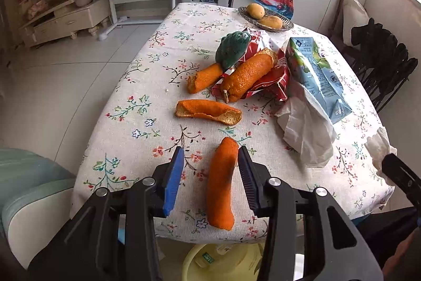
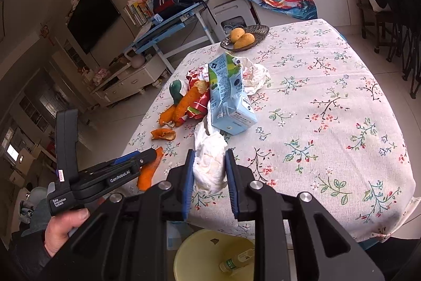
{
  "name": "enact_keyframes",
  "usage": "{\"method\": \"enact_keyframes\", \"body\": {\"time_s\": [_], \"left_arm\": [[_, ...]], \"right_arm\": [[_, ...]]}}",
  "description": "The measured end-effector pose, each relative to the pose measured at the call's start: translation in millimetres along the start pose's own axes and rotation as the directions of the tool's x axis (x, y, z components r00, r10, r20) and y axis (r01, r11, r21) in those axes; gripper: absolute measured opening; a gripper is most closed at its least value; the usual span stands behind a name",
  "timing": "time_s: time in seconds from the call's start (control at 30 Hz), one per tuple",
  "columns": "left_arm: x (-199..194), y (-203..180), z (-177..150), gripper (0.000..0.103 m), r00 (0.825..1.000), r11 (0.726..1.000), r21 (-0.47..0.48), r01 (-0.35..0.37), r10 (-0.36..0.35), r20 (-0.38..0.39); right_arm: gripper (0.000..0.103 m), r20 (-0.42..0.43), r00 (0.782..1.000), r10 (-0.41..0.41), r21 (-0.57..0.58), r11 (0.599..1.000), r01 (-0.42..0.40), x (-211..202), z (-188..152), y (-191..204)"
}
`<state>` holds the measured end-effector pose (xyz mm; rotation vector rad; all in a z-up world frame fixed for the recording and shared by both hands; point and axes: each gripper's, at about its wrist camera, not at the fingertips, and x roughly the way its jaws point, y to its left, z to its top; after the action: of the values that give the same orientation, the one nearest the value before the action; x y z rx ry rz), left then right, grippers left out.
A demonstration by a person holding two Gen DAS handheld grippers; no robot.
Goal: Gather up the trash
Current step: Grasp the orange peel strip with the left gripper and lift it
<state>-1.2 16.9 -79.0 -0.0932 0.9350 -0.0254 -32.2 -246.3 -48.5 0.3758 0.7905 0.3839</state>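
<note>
On the floral tablecloth (image 1: pixel 136 107) lies trash: orange peels, a red wrapper (image 1: pixel 273 75), a mouldy green fruit (image 1: pixel 231 49), a blue drink carton (image 1: pixel 315 75) and white tissues (image 1: pixel 307 133). My left gripper (image 1: pixel 210 170) is open around a long orange peel (image 1: pixel 221 188) at the table's near edge; the right finger touches it. My right gripper (image 2: pixel 209 170) straddles a crumpled white tissue (image 2: pixel 209 167), with both pads at its sides. The left gripper also shows in the right wrist view (image 2: pixel 147 157). A yellow bin (image 2: pixel 215 254) with a bottle stands under the table edge.
A wicker dish with two mangoes (image 1: pixel 265 17) sits at the table's far end. Another peel (image 1: pixel 208 111) lies mid-table. Black chairs (image 1: pixel 381 62) stand right of the table, a padded seat (image 1: pixel 29 188) to the left. A desk and TV cabinet stand behind.
</note>
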Motion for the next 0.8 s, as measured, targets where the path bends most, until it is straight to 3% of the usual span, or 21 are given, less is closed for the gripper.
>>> {"method": "enact_keyframes", "body": {"time_s": [0.07, 0.23, 0.3, 0.37, 0.4, 0.53, 0.8], "left_arm": [[-5, 4, -8, 0.049, 1.000, 1.000, 0.005, 0.001, -0.001, 0.002], [-2, 5, -20, 0.049, 1.000, 0.998, 0.063, -0.011, 0.011, -0.008], [-2, 2, -19, 0.042, 1.000, 0.998, 0.066, 0.013, -0.013, -0.010], [0, -5, -17, 0.021, 0.999, 0.995, 0.094, 0.032, -0.031, -0.013], [1, -8, -16, 0.017, 0.999, 0.993, 0.109, 0.038, -0.037, -0.014], [-5, -16, -16, 0.013, 0.998, 0.990, 0.123, 0.067, -0.066, -0.008], [-77, -16, -23, 0.012, 0.983, 0.988, 0.081, 0.128, -0.138, 0.125]], "right_arm": [[0.025, -0.001, 1.000, 0.004, 0.010, 1.000, -0.004, 1, 0, -2], [0.025, -0.009, 1.000, 0.008, 0.006, 1.000, -0.008, 3, -2, 1], [0.025, -0.009, 1.000, 0.003, -0.001, 1.000, -0.003, 2, -3, 2], [0.025, -0.010, 1.000, -0.002, 0.002, 1.000, 0.002, 2, -3, 1], [0.025, -0.011, 1.000, -0.004, 0.003, 1.000, 0.004, 1, -3, 0], [0.025, 0.006, 1.000, -0.006, -0.010, 1.000, 0.006, -4, -3, 3], [0.025, 0.068, 0.997, 0.027, -0.055, 0.998, -0.024, -30, -16, 21]]}}
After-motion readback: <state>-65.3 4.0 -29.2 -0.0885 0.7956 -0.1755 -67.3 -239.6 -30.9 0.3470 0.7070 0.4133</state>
